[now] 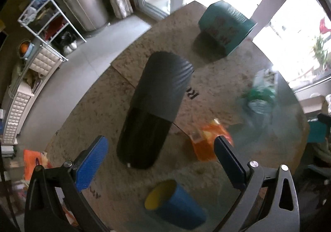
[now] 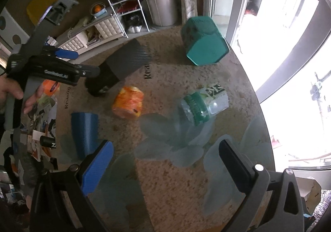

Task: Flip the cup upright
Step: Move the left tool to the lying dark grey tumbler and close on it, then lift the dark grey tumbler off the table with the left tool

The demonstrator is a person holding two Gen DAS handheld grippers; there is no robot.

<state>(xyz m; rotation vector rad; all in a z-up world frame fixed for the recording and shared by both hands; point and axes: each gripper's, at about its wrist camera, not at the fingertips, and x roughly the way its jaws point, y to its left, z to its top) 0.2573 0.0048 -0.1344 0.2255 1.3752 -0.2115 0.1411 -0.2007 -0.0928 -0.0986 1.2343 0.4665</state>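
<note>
1. your blue cup [image 1: 175, 205] lies on its side on the tabletop [image 1: 206, 78], its yellow-lined mouth turned toward the left of the left wrist view, just below and between your left tongs [image 1: 161, 161].
2. both pairs are released: the left tongs gape wide with nothing between them, and the right tongs [image 2: 165, 163] hang spread and empty over the glass nearer the lying green-labelled bottle [image 2: 203, 105].
3. use the left; it looks the closer to the cup. the right wrist view shows the cup [image 2: 84, 132] well to the side of the right tongs.
4. bring the left tongs down so the pads sit on opposite sides of the wall, near mid-height, not at the rim, which may flex.
5. close gently, since a light cup can squirt out or roll.
6. mind the tall dark flask [image 1: 151, 107] lying just beyond, and the orange packet [image 1: 209, 140] close by; rotate the cup away from them.
7. set its base flat before letting go.
</note>
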